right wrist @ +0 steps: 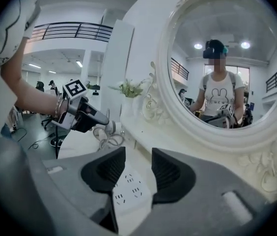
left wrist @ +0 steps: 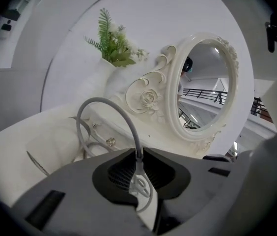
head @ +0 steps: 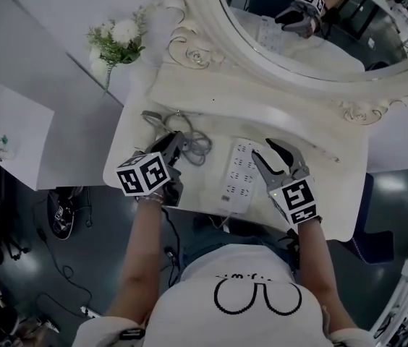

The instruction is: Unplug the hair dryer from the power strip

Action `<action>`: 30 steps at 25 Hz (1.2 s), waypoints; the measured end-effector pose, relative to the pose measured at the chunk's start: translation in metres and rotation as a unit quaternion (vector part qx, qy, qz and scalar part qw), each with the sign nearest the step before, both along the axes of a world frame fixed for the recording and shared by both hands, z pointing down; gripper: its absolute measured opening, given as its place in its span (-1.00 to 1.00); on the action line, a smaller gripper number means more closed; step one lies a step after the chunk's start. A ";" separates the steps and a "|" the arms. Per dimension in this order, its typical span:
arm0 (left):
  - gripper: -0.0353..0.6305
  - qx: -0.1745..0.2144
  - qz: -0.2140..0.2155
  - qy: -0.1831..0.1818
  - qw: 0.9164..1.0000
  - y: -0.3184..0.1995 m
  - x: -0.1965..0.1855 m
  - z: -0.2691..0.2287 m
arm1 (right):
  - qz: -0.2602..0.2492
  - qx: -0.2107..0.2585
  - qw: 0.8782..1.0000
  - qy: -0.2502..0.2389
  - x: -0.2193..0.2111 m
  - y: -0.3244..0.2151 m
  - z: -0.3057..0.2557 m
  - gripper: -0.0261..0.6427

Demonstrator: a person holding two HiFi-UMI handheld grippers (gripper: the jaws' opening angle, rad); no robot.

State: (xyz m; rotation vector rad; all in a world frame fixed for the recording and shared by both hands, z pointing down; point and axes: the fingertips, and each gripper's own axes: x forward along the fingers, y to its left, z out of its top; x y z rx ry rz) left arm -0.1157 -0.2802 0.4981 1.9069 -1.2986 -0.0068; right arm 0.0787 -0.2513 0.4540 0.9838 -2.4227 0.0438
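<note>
The white power strip (head: 236, 176) lies flat on the white dressing table (head: 334, 194), and none of the sockets I can see holds a plug. My left gripper (head: 179, 144) is just left of it, shut on a pale plug (left wrist: 141, 186). The plug's grey cord (left wrist: 110, 113) arcs up from the jaws and back to a loose coil (head: 193, 142) on the table. The right gripper view shows that gripper (right wrist: 99, 119) held over the coil (right wrist: 105, 140). My right gripper (head: 265, 152) hovers open over the strip's right edge, with the strip (right wrist: 127, 190) below its jaws. I cannot make out the hair dryer's body.
A big oval mirror (head: 298, 27) in an ornate white frame stands along the back of the table. A vase of white flowers (head: 117, 42) sits at the back left. The table's front edge is close to my body, with dark floor and cables (head: 66, 215) beyond on the left.
</note>
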 end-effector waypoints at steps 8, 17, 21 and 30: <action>-0.53 -0.017 -0.002 -0.008 1.000 -0.031 0.004 0.021 | 0.046 0.006 0.999 -0.003 -0.010 0.022 -0.004 -0.44; -0.24 0.024 -0.012 -0.022 0.999 -0.018 -0.013 -0.009 | 0.158 0.029 0.985 -0.060 0.018 0.034 -0.025 -0.46; -0.24 0.081 -0.013 -0.030 0.996 -0.002 -0.025 -0.040 | 0.176 0.044 0.979 -0.097 0.025 0.041 -0.042 -0.92; -0.24 0.233 0.037 -0.117 0.965 0.046 0.007 -0.112 | 0.169 0.079 0.967 -0.174 0.030 0.074 -0.096 -0.93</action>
